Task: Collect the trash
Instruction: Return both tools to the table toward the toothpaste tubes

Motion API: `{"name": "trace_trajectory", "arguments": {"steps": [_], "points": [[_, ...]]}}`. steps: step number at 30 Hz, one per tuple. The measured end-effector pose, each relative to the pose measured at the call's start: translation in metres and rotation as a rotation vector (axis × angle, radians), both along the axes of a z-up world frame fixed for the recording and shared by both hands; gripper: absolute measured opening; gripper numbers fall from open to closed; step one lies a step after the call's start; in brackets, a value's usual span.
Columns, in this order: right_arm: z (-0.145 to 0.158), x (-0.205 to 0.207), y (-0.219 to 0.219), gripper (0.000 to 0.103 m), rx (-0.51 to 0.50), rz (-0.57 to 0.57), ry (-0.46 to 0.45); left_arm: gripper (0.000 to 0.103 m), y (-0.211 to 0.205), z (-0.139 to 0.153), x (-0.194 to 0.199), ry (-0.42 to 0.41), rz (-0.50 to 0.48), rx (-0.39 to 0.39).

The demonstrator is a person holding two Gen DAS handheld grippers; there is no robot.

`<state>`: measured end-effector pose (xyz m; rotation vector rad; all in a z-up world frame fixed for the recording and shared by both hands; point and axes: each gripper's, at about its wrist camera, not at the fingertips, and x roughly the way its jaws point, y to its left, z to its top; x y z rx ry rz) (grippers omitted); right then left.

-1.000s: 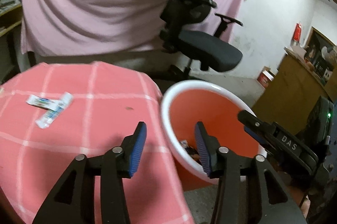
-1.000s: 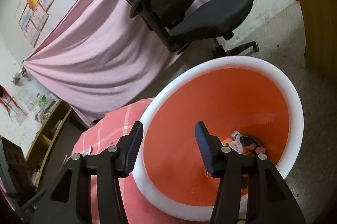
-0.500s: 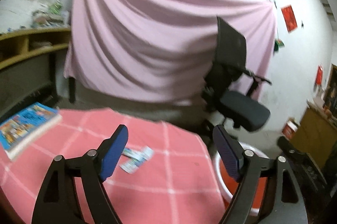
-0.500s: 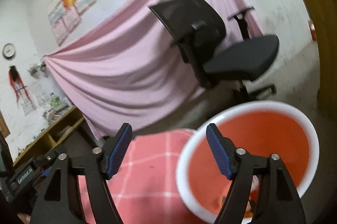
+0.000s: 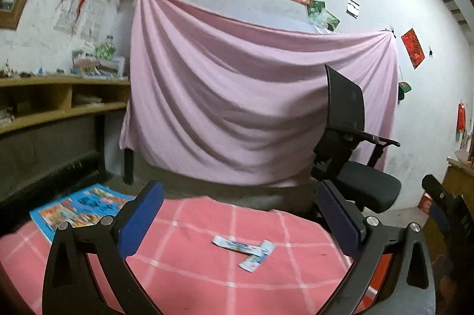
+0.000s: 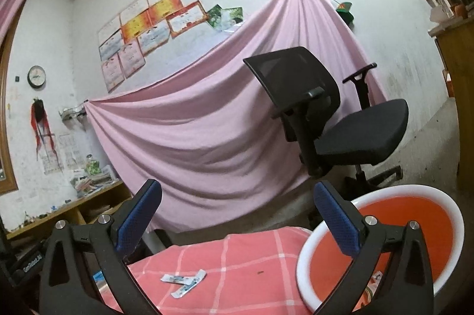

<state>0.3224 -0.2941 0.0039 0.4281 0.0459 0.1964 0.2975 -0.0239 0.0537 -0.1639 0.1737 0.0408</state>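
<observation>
Wrappers (image 5: 243, 250) lie on the bench (image 5: 189, 270), long axes crosswise, dead ahead of the left claw (image 5: 237, 214); both claws opening, empty.

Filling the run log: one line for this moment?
left claw opening, empty | right claw opening, empty | wrappers on table | bin beside
</observation>
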Motion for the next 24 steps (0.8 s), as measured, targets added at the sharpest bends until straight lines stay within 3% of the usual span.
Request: {"name": "trace_trajectory", "arguments": {"steps": [5, 10, 16, 24], "points": [[0.001, -0.003, 0.021, 0.103, -0.058, -0.023, -0.049, 0.101, 0.018, -0.014, -0.009, -0.043, 0.059, 0.035], [0.0, 0.002, 0.041, 0.103, -0.117, -0.024, -0.055, 0.101, 0.038, -0.028, -0.01, -0.028, 0.099, 0.04], [-0.006, 0.017, 0.068, 0.103, -0.184, 0.038, -0.004, 0.101, 0.058, -0.036, -0.003, -0.005, 0.136, 0.042], [-0.022, 0.047, 0.101, 0.103, -0.306, 0.086, 0.152, 0.101, 0.081, -0.056, 0.034, 0.137, 0.125, 0.042]]}}
